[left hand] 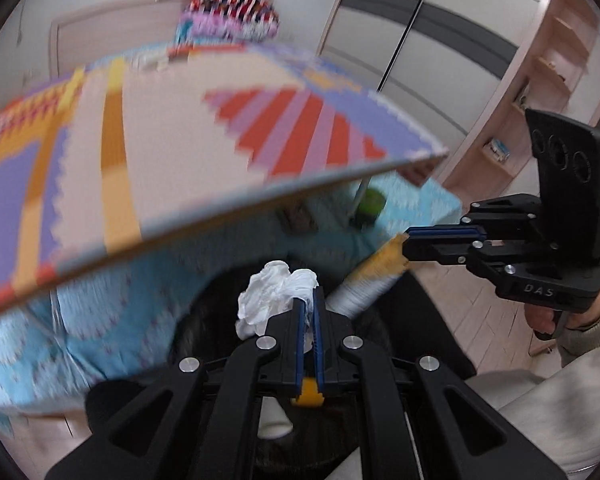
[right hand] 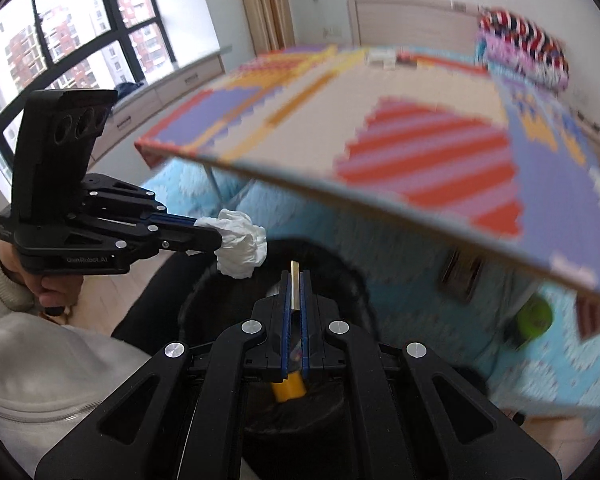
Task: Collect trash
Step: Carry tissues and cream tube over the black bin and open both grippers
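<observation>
My left gripper (left hand: 309,300) is shut on a crumpled white tissue (left hand: 274,298); the right wrist view shows that gripper (right hand: 216,236) at the left with the tissue (right hand: 242,242) bulging past its tips. My right gripper (right hand: 296,280) is shut on the flattened rim of a paper cup (right hand: 295,284), seen edge-on as a thin pale strip. From the left wrist view the cup (left hand: 370,280) is white with an orange-yellow top and hangs tilted from the right gripper (left hand: 405,246). Both loads hover over the dark round opening of a black bin (left hand: 204,320) (right hand: 352,280).
A low table with a colourful patterned top (left hand: 180,128) (right hand: 380,120) juts out just beyond the bin, above a blue patterned blanket (left hand: 112,312). A green round object (right hand: 534,316) lies under it. A wardrobe (left hand: 420,40) and shelves (left hand: 540,92) stand behind. Something white (left hand: 274,420) sits lower in the bin.
</observation>
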The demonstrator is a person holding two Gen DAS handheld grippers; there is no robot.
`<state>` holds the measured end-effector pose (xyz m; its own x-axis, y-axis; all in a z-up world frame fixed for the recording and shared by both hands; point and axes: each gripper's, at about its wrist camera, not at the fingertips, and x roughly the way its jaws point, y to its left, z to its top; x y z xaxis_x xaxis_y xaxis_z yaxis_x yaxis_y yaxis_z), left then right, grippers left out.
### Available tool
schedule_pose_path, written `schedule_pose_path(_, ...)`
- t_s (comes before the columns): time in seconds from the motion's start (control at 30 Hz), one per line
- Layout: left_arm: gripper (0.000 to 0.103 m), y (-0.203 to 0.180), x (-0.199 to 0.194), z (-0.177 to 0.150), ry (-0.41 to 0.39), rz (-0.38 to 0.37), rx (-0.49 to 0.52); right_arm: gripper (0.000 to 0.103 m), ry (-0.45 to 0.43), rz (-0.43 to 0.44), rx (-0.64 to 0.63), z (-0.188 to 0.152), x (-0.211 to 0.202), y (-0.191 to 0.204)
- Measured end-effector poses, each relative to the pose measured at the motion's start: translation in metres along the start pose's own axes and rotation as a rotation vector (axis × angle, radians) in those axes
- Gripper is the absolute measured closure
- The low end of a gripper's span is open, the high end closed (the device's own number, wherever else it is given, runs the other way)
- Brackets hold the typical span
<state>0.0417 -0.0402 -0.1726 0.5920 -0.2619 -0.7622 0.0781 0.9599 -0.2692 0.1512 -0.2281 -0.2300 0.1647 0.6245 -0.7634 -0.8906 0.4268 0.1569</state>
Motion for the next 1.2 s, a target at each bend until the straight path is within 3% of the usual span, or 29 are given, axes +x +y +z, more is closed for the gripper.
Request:
schedule_pose_path(0.23,0.099,0.019,0.046,-0.035,0.133,-0.001,-0.066,0.098,0.108,0.003,0.032,-0.029,0.042,-0.001)
schedule_pose_path(0.6,0.099,0.023,0.072,-0.052,0.217,0.014,-0.088,0.098,0.185,0.009,0.041,-0.042,0.076,0.000)
schedule_pose_path(0.73,0.098,0.025,0.078,-0.052,0.250,0.055,-0.074,0.096,0.198,0.011,0.034,-0.041,0.077,0.003)
schedule_pose_path(0.8,0.098,0.023,0.079,-0.053,0.267,0.076,-0.066,0.085,0.199,0.014,0.039,-0.041,0.078,0.002)
schedule_pose_path(0.83,0.098,0.023,0.079,-0.053,0.267,0.075,-0.068,0.073,0.195,0.013,0.046,-0.040,0.078,0.001)
schedule_pose_path(0.9,0.091,0.020,0.077,-0.052,0.260,0.070,-0.071,0.068,0.190,0.016,0.046,-0.041,0.077,0.003)
schedule_pose_path(0.93,0.075,0.020,0.075,-0.052,0.254,0.069,-0.074,0.068,0.190,0.014,0.044,-0.040,0.076,0.004)
schedule_pose_path(0.97,0.053,0.019,0.072,-0.051,0.245,0.071,-0.076,0.068,0.189,0.014,0.043,-0.040,0.075,0.004)
schedule_pose_path(1.0,0.044,0.018,0.070,-0.050,0.232,0.077,-0.075,0.068,0.186,0.015,0.045,-0.039,0.074,0.004)
schedule_pose_path(1.03,0.041,0.017,0.066,-0.049,0.214,0.079,-0.070,0.067,0.184,0.015,0.047,-0.038,0.074,0.003)
schedule_pose_path(1.2,0.041,0.014,0.057,-0.043,0.194,0.065,-0.066,0.062,0.157,0.013,0.050,-0.031,0.063,0.004)
